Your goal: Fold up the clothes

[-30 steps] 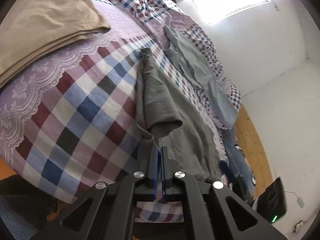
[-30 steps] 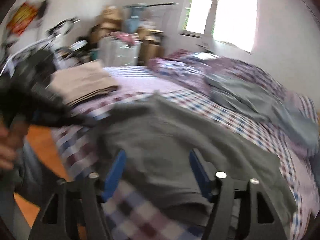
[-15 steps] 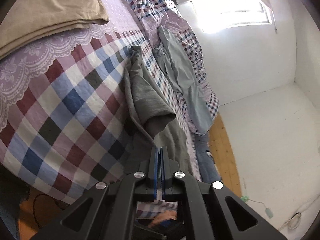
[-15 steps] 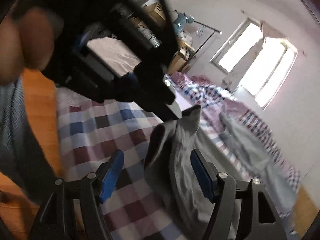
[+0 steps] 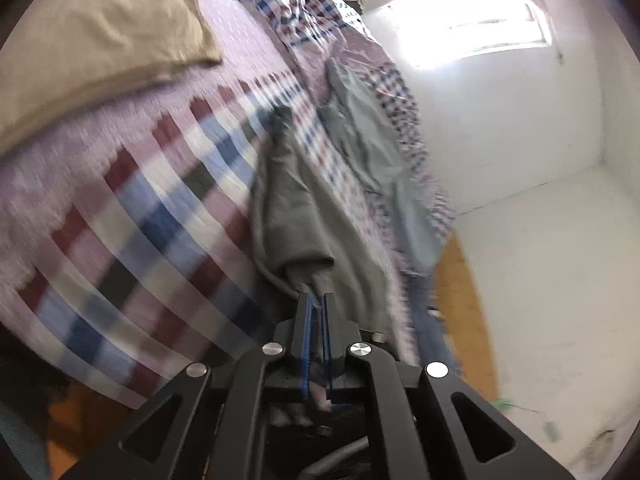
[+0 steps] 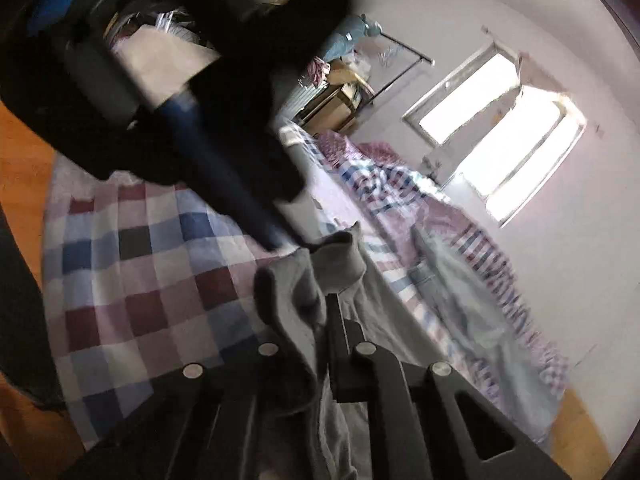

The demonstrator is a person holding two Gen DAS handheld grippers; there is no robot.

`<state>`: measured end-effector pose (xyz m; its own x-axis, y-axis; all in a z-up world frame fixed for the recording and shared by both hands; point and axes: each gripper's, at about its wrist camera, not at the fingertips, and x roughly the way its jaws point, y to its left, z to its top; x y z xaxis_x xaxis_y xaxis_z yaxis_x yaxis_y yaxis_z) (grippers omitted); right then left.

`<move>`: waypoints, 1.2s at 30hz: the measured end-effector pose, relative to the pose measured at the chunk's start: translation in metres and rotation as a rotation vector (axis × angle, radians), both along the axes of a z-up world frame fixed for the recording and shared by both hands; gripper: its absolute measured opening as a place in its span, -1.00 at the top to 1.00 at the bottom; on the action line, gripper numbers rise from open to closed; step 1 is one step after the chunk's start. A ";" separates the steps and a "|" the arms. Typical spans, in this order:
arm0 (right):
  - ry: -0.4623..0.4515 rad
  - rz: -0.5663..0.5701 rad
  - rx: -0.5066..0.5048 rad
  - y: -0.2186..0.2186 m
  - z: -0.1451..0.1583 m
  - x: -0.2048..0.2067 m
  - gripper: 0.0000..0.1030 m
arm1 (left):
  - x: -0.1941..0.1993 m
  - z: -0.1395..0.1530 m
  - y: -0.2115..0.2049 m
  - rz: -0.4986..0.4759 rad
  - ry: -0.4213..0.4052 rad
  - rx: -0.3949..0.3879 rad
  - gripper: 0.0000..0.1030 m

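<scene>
A grey garment (image 5: 296, 216) lies in a long bunch on the checked bedspread (image 5: 140, 220). My left gripper (image 5: 316, 300) has its blue pads a narrow gap apart and opening, with a strip of the garment's edge still running between them. In the right wrist view the same grey garment (image 6: 304, 292) drapes over my right gripper (image 6: 320, 320), whose jaws are closing and pinch a fold of it; one finger is hidden under the cloth. The left gripper (image 6: 280, 240) reaches in from above, its tip at the garment's raised corner.
A pale blue-grey garment (image 5: 372, 152) lies further along the bed toward the window. A folded beige cloth (image 5: 100, 32) sits on the lilac lace part of the cover. Orange wooden floor (image 5: 460, 300) runs beside the bed. Boxes and a clothes rail (image 6: 336, 100) stand at the back.
My right gripper went from wide open to closed on a fold of the grey garment, rolling as it came in. The left gripper's pads, pressed together before, have parted slightly.
</scene>
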<state>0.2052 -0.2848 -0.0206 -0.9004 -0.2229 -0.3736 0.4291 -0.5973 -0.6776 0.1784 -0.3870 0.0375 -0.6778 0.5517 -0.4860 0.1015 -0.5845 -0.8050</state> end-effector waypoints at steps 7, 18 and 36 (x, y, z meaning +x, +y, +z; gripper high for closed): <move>-0.085 -0.048 -0.167 0.040 0.038 -0.016 0.88 | -0.034 0.027 0.033 -0.004 0.021 -0.310 -0.33; -0.095 -0.050 -0.249 0.070 0.066 -0.024 0.90 | -0.130 0.017 0.026 -0.181 -0.032 -0.112 -0.33; -0.119 0.002 -0.270 0.062 0.069 -0.009 0.90 | -0.105 0.024 -0.018 -0.172 0.005 0.044 -0.33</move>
